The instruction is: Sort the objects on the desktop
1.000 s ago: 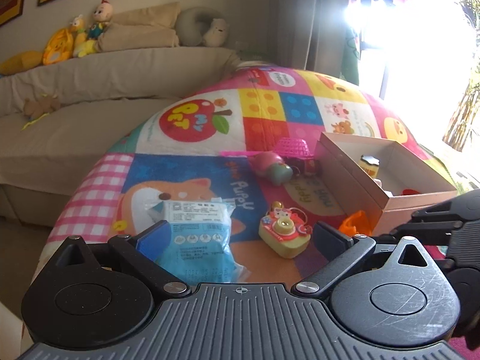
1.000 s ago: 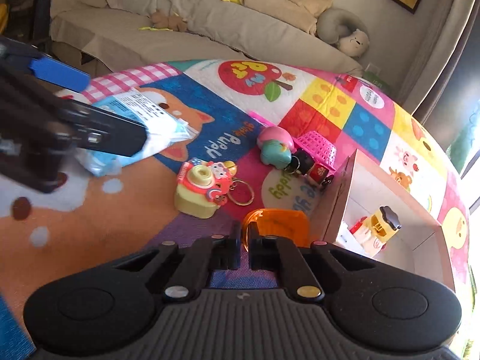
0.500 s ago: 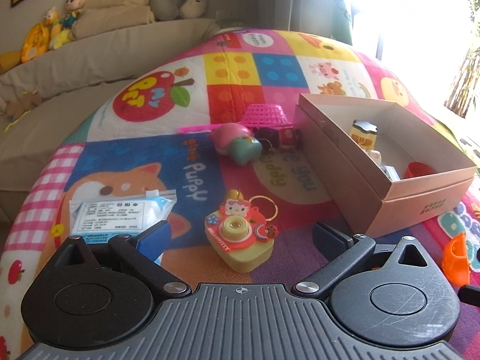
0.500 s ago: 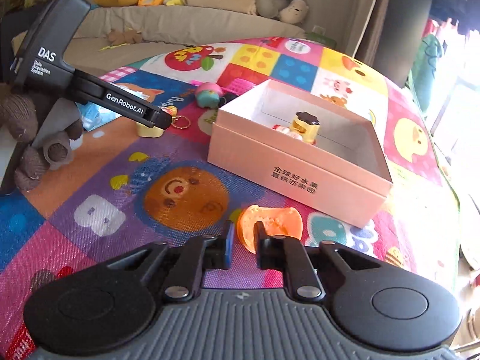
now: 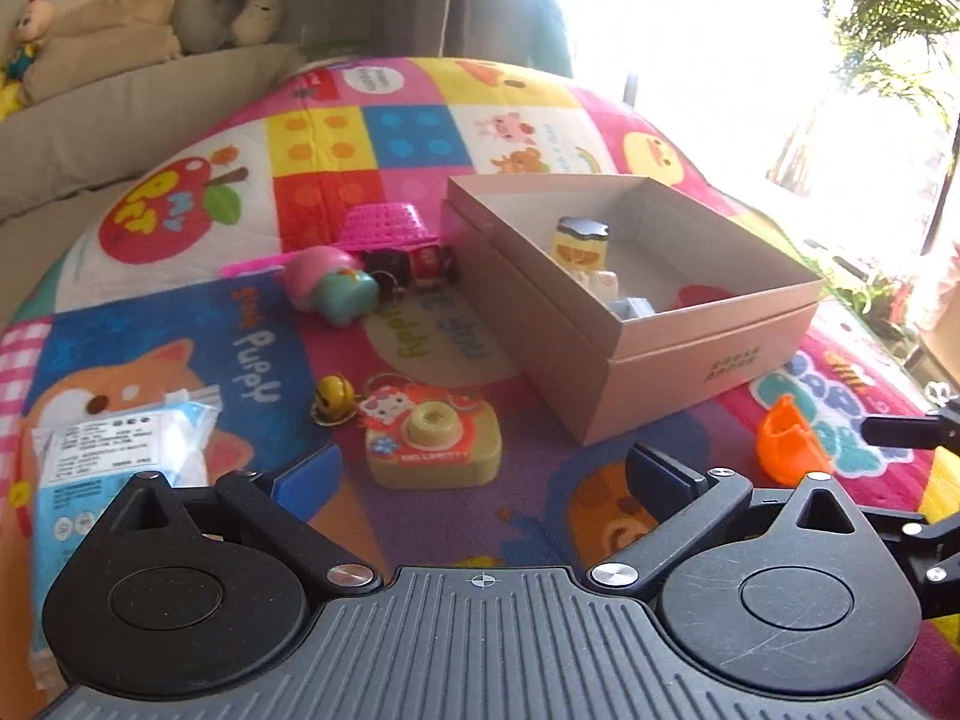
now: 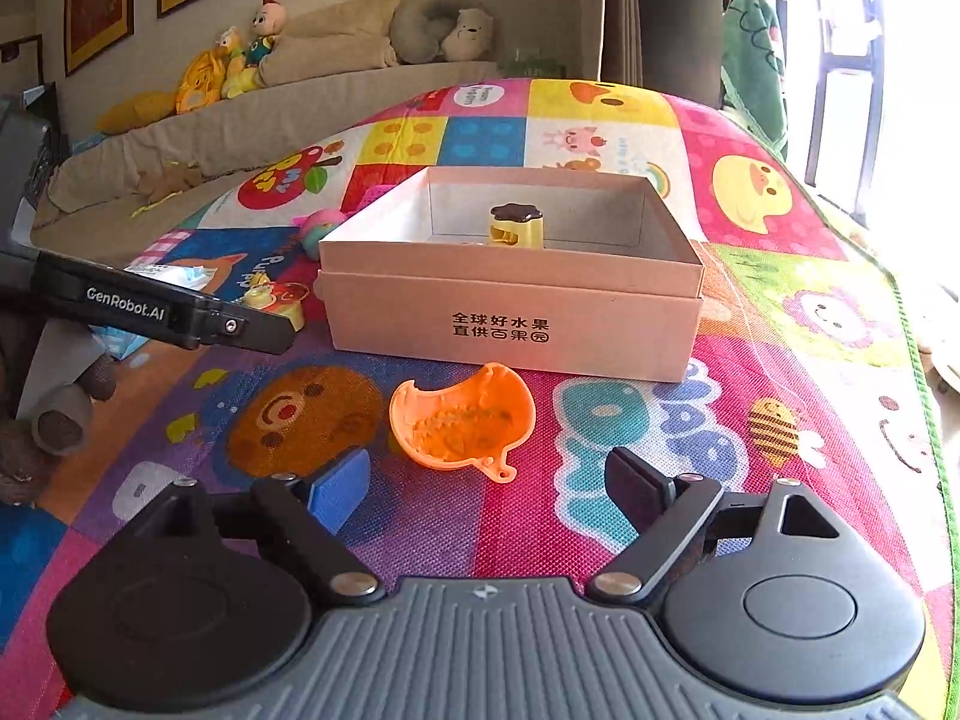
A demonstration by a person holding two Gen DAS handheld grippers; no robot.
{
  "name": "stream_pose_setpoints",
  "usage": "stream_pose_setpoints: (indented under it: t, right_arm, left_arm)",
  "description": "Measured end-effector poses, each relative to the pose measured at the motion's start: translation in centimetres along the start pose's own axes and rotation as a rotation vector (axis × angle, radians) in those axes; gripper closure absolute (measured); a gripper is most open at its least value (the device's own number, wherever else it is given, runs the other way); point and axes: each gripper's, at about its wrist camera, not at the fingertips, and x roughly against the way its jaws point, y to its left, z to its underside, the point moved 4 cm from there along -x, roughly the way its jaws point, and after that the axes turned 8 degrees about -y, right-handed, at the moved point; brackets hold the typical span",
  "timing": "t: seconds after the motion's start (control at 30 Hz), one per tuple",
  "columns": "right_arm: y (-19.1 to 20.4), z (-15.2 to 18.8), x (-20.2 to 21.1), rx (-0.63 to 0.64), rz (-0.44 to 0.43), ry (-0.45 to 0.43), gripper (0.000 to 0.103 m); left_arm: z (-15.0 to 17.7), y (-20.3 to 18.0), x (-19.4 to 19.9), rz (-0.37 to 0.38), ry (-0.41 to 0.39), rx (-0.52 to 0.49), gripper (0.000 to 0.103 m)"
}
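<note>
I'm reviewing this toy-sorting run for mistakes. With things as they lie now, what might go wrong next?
1. The orange mould lies on the mat outside the cardboard box, ahead of the right gripper whose jaws are opening; it may get left unsorted.
2. The left gripper hovers over the toy camera; a careless grab could snag its keyring and bell.

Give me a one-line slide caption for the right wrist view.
Right gripper opening above an orange mold lying on the play mat before the cardboard box.
</note>
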Motion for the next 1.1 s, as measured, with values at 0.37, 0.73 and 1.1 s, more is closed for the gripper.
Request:
stream_pose_setpoints:
  t: [0.37, 0.73, 1.1]
  right_arm:
    - [0.0, 0.0, -0.4, -0.018, -0.002, 0.015, 0.014]
    - [-0.1, 0.1, -0.9, -0.025, -0.001, 0.034, 0.013]
    - [0.5, 0.1, -1.2, 0.012, -0.011, 0.058, 0.012]
  left_arm:
    - [-0.7, 1.2, -2.8, -0.088, 0.016, 0.033, 0.002]
    - [0.6, 0.2, -0.8, -0.093, 0.038, 0.038, 0.042]
    - [5.1, -3.8, 8.7, -0.014, 0.074, -0.004, 0.037]
